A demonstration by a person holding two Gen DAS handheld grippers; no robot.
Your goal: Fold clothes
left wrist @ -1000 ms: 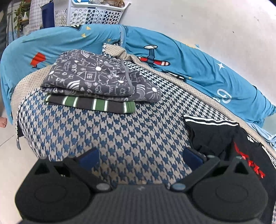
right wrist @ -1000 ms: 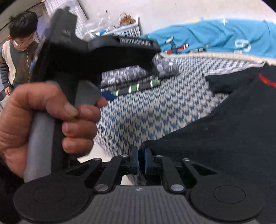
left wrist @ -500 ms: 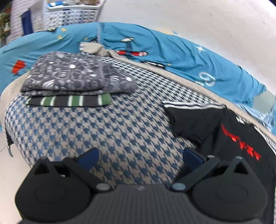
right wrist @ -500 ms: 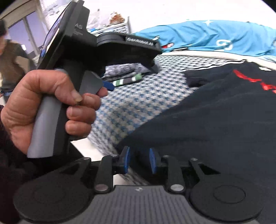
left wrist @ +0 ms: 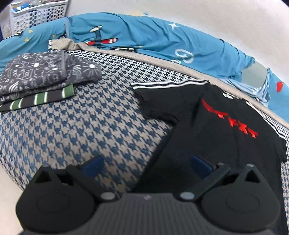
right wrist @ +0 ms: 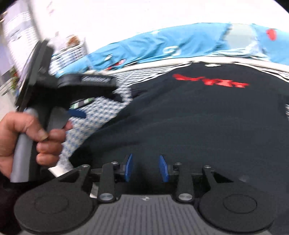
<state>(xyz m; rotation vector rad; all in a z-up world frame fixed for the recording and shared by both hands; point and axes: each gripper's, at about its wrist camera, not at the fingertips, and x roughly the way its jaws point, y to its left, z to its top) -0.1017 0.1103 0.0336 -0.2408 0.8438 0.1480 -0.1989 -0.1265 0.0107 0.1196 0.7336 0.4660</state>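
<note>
A black T-shirt (left wrist: 216, 126) with red lettering lies spread on the right of the bed, one striped sleeve pointing left. My left gripper (left wrist: 146, 163) hovers open and empty over the shirt's left edge, its right fingertip above black cloth and its left above the bed cover. In the right wrist view the same black T-shirt (right wrist: 198, 117) fills the middle. My right gripper (right wrist: 146, 167) is low over the shirt's near part. Its jaws are opening and the blue pads stand apart with nothing pinched. A hand (right wrist: 27, 137) at the left holds the left gripper.
A folded stack (left wrist: 45, 76) of grey patterned clothes on a green-striped piece (left wrist: 36, 101) sits at the bed's far left. The houndstooth bed cover (left wrist: 81, 130) drops off at the near left edge. A blue quilt (left wrist: 144, 36) lines the back, with a white laundry basket (left wrist: 39, 14) behind.
The right gripper, shut on the shirt's near edge a second ago, has parted its pads and let go. Both grippers have moved right toward the shirt. The left stayed open.
</note>
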